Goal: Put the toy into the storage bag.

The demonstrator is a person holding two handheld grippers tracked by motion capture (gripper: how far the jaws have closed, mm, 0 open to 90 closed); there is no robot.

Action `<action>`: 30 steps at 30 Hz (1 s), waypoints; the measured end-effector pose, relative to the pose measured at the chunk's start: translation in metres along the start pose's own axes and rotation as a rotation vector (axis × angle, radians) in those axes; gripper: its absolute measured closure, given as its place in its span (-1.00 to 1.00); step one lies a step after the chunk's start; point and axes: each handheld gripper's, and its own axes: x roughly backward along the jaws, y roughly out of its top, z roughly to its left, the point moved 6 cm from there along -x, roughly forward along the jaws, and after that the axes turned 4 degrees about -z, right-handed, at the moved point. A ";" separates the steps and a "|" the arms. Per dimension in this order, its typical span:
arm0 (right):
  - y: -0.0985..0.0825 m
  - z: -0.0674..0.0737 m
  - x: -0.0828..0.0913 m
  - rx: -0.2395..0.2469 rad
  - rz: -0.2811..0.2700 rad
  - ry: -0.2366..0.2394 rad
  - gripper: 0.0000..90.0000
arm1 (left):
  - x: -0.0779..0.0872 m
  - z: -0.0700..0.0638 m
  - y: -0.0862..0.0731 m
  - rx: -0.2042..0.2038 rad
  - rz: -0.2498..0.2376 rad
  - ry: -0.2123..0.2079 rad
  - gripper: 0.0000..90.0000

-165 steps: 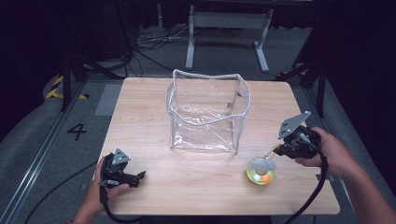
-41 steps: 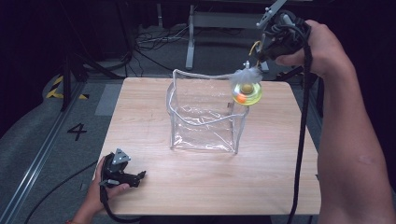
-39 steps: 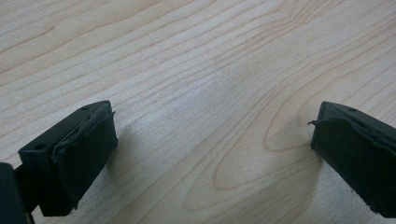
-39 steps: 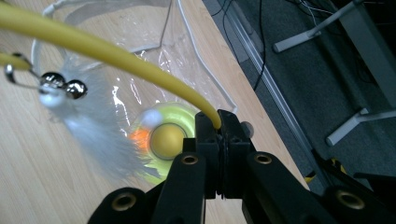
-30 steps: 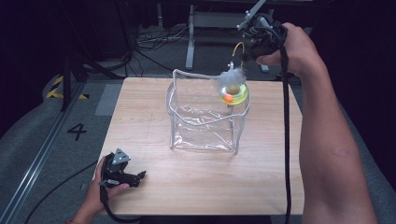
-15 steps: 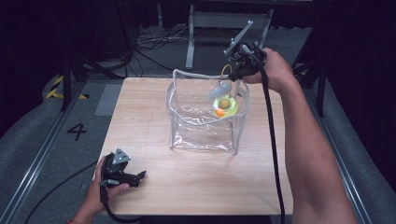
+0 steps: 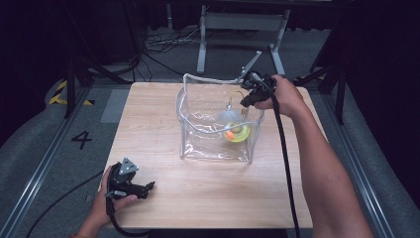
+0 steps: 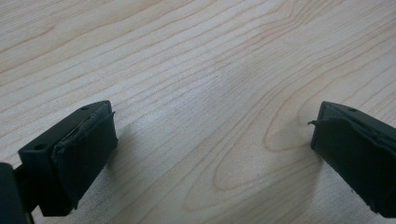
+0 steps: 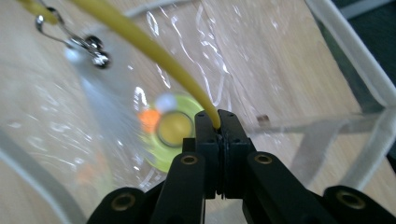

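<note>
A clear plastic bag (image 7: 184,104) with white trim stands open-topped in the middle of the wooden table (image 7: 143,124). My right gripper (image 7: 246,102) hangs over the bag's far right corner, shut on a thin yellow wand (image 7: 237,94). From the wand dangle a whitish feather (image 7: 228,116) and a yellow-green disc toy (image 7: 238,133), both down inside the bag. In the right gripper view the jaws (image 9: 218,122) pinch the wand (image 9: 140,44), with the disc (image 9: 173,129) and feather (image 9: 105,112) blurred below. My left gripper (image 7: 148,189) rests on the table's front left, open (image 8: 212,149) with nothing between its fingers.
The bag's white trim (image 9: 359,60) runs close to the right of my right gripper. A metal stand (image 7: 237,22) and cables lie on the floor beyond the table. Bare wood stretches between the bag and my left gripper.
My right gripper has come down from high above the bag's far right, lowering the disc toy and feather into the bag. The left gripper has stayed put.
</note>
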 end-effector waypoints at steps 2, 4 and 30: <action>-0.002 0.001 -0.002 -0.012 -0.012 0.026 0.97 | 0.000 0.000 0.000 0.001 0.001 -0.001 -0.99; -0.005 0.000 -0.004 -0.002 0.020 0.004 0.97 | 0.000 0.000 0.000 0.001 0.001 -0.001 -0.99; -0.017 0.006 -0.013 -0.032 -0.001 0.013 0.68 | 0.000 0.000 0.000 0.000 0.000 0.001 -0.99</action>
